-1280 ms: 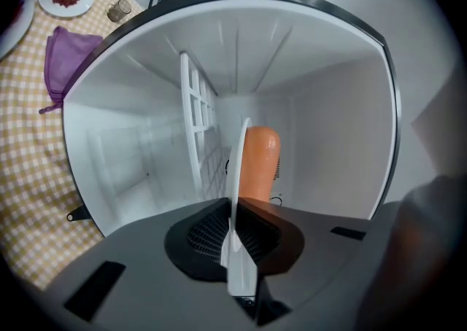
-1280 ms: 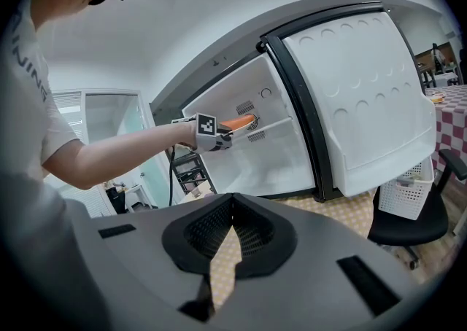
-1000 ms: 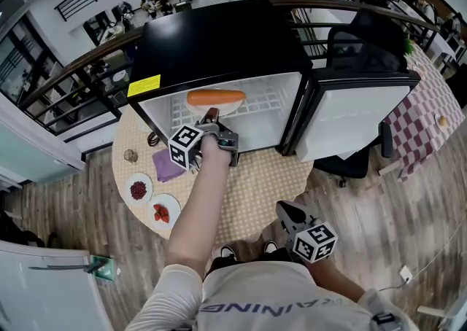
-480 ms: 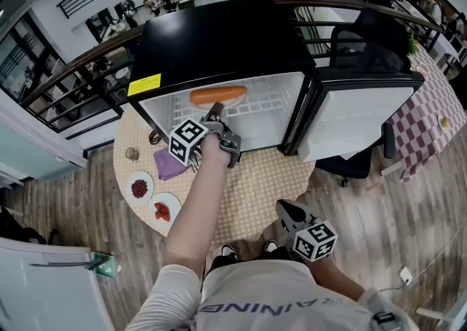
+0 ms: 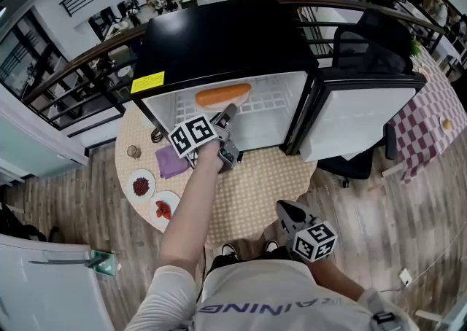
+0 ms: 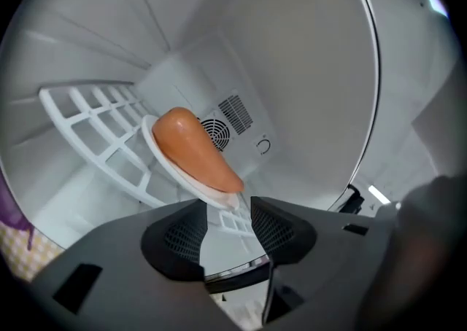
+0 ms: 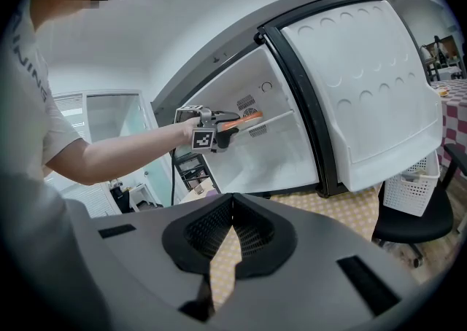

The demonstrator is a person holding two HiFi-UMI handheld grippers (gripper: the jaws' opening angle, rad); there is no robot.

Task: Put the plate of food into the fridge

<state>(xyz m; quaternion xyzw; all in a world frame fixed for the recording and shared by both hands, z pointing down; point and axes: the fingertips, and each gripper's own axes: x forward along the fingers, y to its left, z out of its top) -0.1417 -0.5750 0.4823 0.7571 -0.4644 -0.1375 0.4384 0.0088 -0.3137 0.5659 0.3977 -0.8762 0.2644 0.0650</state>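
Observation:
A white plate point(image 6: 150, 139) carrying a long orange sausage-like food point(image 6: 193, 151) rests on the white wire shelf point(image 6: 95, 122) inside the open fridge point(image 5: 219, 38); from above the food point(image 5: 222, 94) shows on the shelf. My left gripper point(image 5: 228, 112) reaches into the fridge. Its jaws are opening, and the plate's near rim lies just at the gripper point(image 6: 225, 205) tips, with the pads off it. My right gripper point(image 5: 281, 209) hangs low by my body, shut on nothing point(image 7: 233, 202).
The fridge door point(image 5: 357, 114) swings open to the right. On the round mat-covered table point(image 5: 255, 184) lie a purple cloth point(image 5: 171, 164) and two small plates of red food point(image 5: 141, 186), point(image 5: 162, 209). A black chair point(image 5: 365, 38) stands behind the door.
The left gripper's jaws have spread apart and let go of the plate's rim. The plate and food stay on the shelf. The right gripper has not moved.

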